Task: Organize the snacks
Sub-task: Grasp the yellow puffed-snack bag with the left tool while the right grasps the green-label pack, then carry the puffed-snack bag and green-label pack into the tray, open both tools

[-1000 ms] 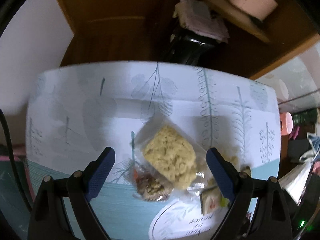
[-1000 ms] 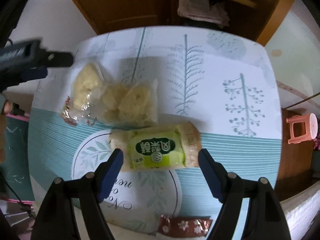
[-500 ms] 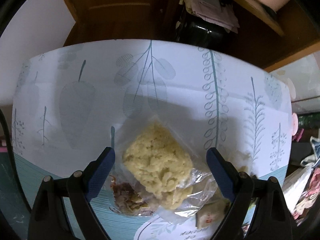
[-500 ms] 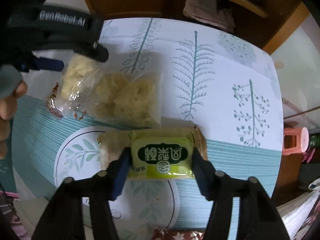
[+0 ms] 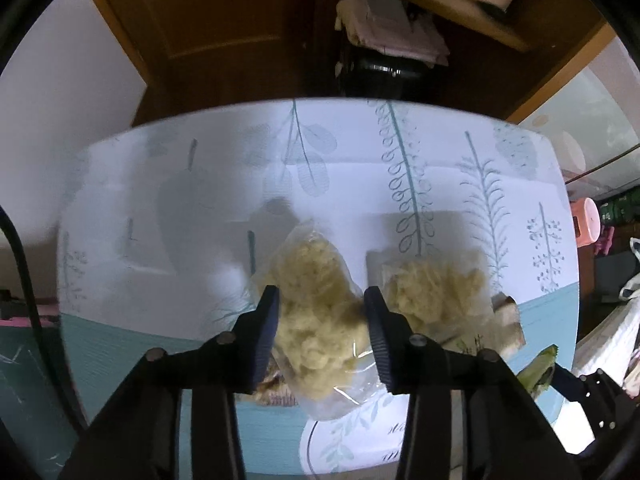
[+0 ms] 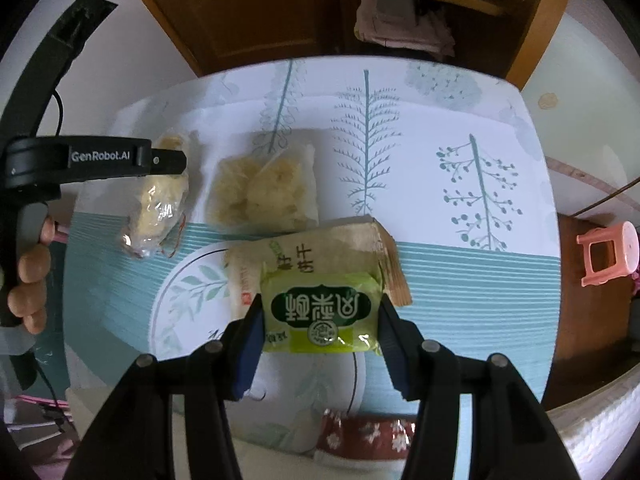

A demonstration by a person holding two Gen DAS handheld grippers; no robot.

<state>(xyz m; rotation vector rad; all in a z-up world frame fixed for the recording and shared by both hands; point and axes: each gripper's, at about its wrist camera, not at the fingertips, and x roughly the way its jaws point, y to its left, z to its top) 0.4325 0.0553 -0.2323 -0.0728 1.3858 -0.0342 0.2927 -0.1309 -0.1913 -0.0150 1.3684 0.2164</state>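
The table (image 6: pixel 440 152), under a white and teal cloth printed with leaves and trees, fills most of both views. A brown wooden door (image 5: pixel 224 28) stands beyond its far edge at 12 o'clock, and a pink stool (image 6: pixel 606 256) sits on the floor at 3 o'clock in the right wrist view.

The left gripper (image 5: pixel 320 312) has its fingers pressed against a clear bag of pale yellow crumbly snack (image 5: pixel 316 320) — the bag bulges between the blue pads. A second clear bag of the same snack (image 5: pixel 436 292) lies on the cloth just beside it, at 3 o'clock from the held one.

The right gripper (image 6: pixel 320 316) clamps a green snack packet (image 6: pixel 320 308) from both sides. A tan wrapped packet (image 6: pixel 320 248) lies right behind it, at 12 o'clock; whether the two touch I cannot tell. A red flowered wrapper (image 6: pixel 364 432) lies at 6 o'clock, between the gripper's arms.
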